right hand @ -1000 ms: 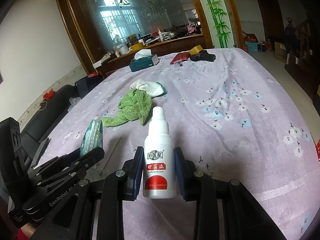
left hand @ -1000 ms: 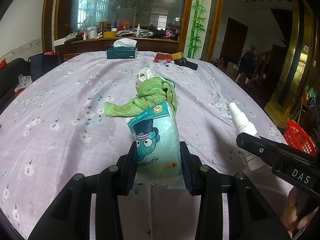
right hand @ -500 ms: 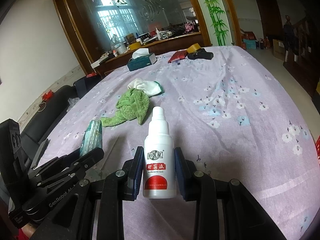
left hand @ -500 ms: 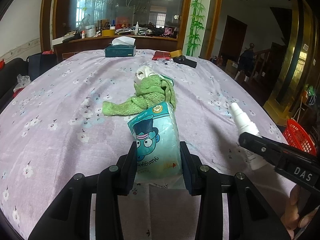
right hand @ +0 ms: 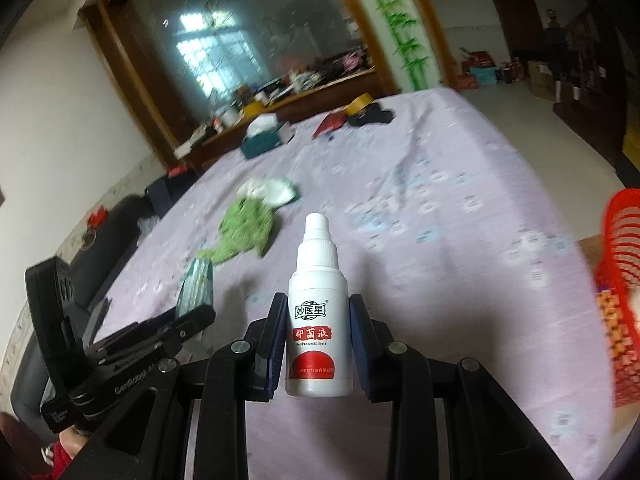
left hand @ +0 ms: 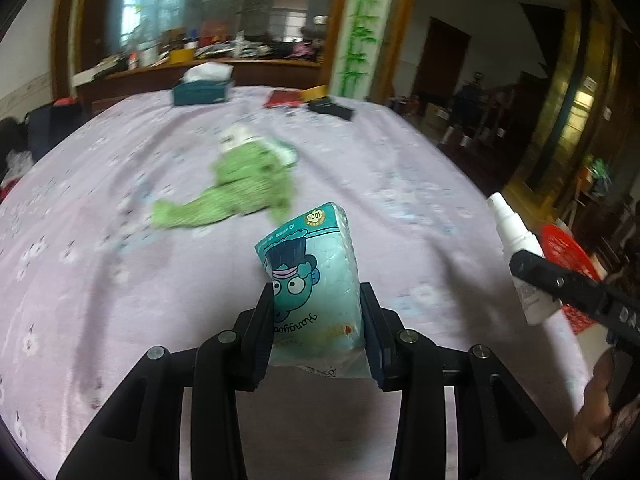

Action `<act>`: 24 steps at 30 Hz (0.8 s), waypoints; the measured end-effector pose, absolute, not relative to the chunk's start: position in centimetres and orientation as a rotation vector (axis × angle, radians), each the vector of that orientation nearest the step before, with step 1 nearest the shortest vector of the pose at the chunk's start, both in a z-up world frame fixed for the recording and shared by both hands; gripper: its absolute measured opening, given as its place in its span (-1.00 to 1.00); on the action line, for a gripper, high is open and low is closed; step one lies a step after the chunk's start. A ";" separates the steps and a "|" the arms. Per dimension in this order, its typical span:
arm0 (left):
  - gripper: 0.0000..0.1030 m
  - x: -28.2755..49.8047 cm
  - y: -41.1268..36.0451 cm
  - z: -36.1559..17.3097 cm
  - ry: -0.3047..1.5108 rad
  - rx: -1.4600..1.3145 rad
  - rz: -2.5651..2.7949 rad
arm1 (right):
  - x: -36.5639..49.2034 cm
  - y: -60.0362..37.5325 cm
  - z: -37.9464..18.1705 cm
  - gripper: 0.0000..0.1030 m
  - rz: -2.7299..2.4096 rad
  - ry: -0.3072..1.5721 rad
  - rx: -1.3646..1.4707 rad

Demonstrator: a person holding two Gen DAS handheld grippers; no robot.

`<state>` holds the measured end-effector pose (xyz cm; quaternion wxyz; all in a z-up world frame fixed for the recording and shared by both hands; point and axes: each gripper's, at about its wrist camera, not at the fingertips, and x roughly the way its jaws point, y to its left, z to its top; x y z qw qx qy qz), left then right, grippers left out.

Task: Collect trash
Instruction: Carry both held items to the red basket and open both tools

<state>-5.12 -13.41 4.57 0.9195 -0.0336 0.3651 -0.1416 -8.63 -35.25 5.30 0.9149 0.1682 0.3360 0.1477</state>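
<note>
Lilac flowered cloth [left hand: 100,280] covers the broad table, with a crumpled green towel [left hand: 240,192] lying toward its far middle. Nearer, the left gripper [left hand: 316,332] clamps a teal cartoon-printed tissue pack [left hand: 316,280], lifted off the cloth. Right of it, the right gripper [right hand: 316,344] pinches a white plastic spray bottle with red label [right hand: 318,320], and a red mesh basket [right hand: 620,280] stands beyond the table's right edge.

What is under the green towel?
Only the floral tablecloth shows around the green towel; a white cloth lies against its far end. Anything beneath the towel is covered.

Glossy plastic bottle [right hand: 318,320], fuzzy green cloth [left hand: 240,188]
</note>
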 end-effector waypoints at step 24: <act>0.05 -4.4 -44.4 8.3 0.846 0.057 -0.861 | -15.7 -61.2 7.0 -0.35 -0.182 0.592 0.558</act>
